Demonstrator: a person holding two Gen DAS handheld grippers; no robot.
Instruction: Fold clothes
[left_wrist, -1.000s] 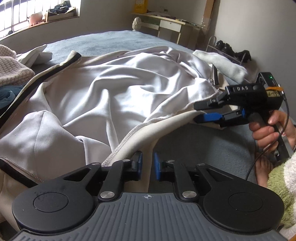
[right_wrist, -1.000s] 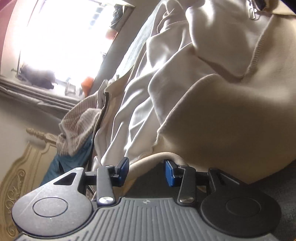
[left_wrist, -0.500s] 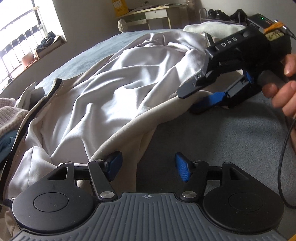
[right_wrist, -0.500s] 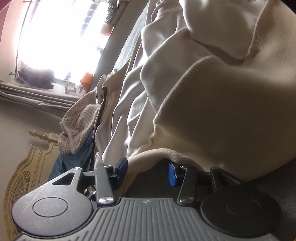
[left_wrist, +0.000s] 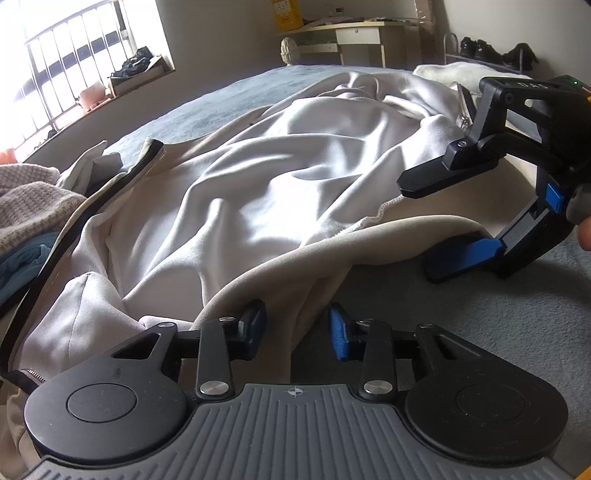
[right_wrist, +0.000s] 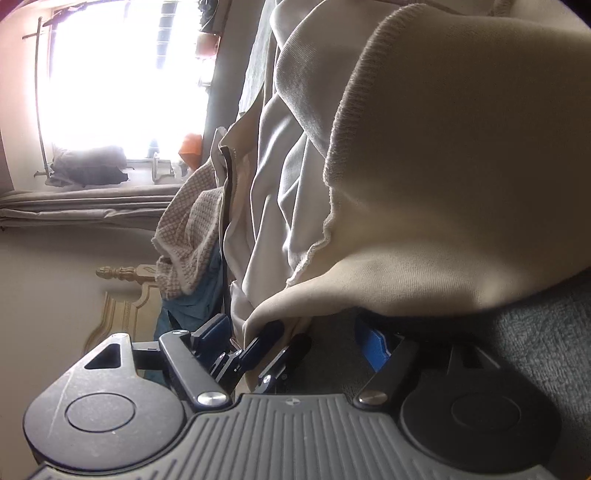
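Jacket (left_wrist: 280, 192) beige, soft fleece lining, rumpled; ribbed hem (left_wrist: 373, 218); both grippers apart

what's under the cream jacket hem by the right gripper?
Under the cream jacket hem: grey bedcover and the right gripper, whose lower blue pad slides beneath it, jaws open. Farther under is covered.

The left gripper (left_wrist: 297, 328) is black, with blue-padded fingers (left_wrist: 340, 334), silver screws and a ribbed grey base. The right gripper (left_wrist: 439, 225) matches, marked "DAS", with a green light behind its fingers.
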